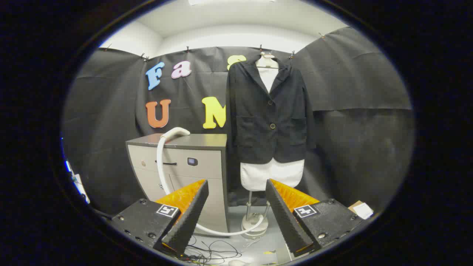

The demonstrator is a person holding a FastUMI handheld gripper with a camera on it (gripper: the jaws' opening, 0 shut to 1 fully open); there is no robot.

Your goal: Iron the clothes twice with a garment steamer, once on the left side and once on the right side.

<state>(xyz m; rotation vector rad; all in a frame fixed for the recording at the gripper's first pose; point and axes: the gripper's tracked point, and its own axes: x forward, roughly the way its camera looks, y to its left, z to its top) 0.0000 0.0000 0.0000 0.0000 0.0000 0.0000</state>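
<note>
Still nothing was in hand, the steamer waiting on the cabinet.

From the left: the steamer head (177, 132) lay on the cabinet (192, 142), its hose (159, 166) trailing down; the gripper (236, 214) stood wide and empty; the jacket (269, 111) hung beyond on its mannequin (271, 173). Best to approach the handle squarely and mind the hose.

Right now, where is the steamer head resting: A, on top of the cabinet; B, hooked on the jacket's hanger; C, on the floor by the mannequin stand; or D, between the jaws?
A: the steamer head lies on the cabinet top, and its hose hangs down the front.
</note>
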